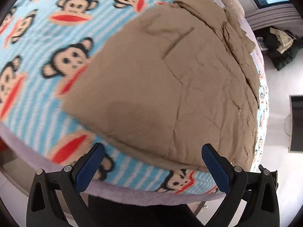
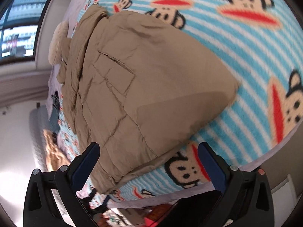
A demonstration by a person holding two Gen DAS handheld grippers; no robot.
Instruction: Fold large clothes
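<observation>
A large tan padded coat lies folded over on a bed covered with a blue striped monkey-print blanket. Its fur-trimmed hood lies at the far end. My left gripper is open and empty, just above the coat's near hem at the bed's edge. In the right wrist view the coat shows a patch pocket. My right gripper is open and empty, over the coat's near corner. The blanket spreads to the right.
The bed's lilac edge runs just beyond my left fingers. Dark clothes lie on the white floor to the right, beside a dark panel. A window is at the far left of the right wrist view. The fur hood lies near it.
</observation>
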